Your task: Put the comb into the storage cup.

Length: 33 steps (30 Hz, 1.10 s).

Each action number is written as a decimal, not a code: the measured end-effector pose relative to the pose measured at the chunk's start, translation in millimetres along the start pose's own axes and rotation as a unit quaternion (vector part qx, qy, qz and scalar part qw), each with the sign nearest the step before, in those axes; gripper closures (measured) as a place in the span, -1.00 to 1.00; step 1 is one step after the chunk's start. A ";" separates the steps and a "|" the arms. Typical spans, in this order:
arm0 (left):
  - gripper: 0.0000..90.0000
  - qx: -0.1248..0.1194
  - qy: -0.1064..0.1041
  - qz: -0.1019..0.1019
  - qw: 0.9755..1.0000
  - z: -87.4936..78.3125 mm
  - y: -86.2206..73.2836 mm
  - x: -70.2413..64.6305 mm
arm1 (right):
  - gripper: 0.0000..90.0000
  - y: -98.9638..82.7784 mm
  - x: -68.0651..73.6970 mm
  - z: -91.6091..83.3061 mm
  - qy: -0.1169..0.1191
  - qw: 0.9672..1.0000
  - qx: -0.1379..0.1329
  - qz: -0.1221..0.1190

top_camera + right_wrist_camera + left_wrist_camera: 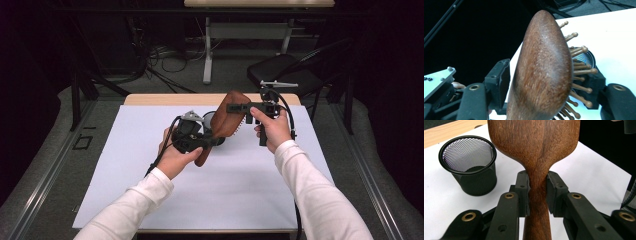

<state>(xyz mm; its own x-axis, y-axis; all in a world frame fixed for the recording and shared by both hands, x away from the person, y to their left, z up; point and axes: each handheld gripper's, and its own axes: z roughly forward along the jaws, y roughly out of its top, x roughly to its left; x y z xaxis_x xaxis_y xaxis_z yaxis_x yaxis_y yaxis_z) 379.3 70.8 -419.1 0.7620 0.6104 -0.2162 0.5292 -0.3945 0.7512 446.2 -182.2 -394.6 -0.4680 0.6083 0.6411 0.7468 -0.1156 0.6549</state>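
Here, label by label:

Brush: a wooden hairbrush (227, 120) is held in the air above the middle of the sheet (240, 185), between the two grippers; its oval head points to about 1 o'clock in the high view, its handle runs down to about 7 o'clock.

Left gripper (212, 141): narrow, clamped on the brush neck; in the left gripper view both pads press the wood just where the head narrows into the handle (537, 195); the smooth back of the head faces that camera.

Right gripper (235, 107): comes in from 3 o'clock at the top of the head; in the right gripper view the head (544, 70) stands between the jaws; the left pad sits close to the smooth back, though contact there is not clear; the right pad lies against the bristle tips (584, 67); I cannot tell whether it grips yet.

Bristles: wooden pins with round tips; they face right in the right gripper view.

Cup: a black mesh cup (469, 165) stands upright on the sheet; in the left gripper view it is at 10 o'clock from the jaws, apart from the brush; in the high view its rim (207, 117) peeks out behind the head.

Hands: the left hand (175, 155) holds its gripper from 7 o'clock; the right hand (272, 130) holds its own from 5 o'clock; white sleeves on both.

Table: a white sheet covers the wooden top (165, 99).
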 end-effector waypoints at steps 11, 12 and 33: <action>0.62 -0.002 -0.002 0.005 1.000 1.1 -2.3 1.3 | -0.12 0.7 -3.5 -1.5 0.008 1.000 0.003 0.010; 0.62 -0.002 -0.003 0.004 1.000 1.0 -2.5 1.5 | -0.11 0.6 -4.0 -1.7 0.011 1.000 0.002 0.012; 0.62 0.001 0.002 0.018 1.000 4.3 -5.5 3.4 | 0.03 0.4 -9.9 -4.6 0.050 0.998 0.005 0.038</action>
<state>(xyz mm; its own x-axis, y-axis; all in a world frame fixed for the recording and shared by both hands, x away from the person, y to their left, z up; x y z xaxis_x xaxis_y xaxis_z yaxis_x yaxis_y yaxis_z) 380.5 72.1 -426.6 0.7794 0.5981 -0.1864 0.5019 -0.4181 0.7572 448.9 -191.8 -398.8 -0.4545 0.5172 0.7252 0.7859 -0.1503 0.5998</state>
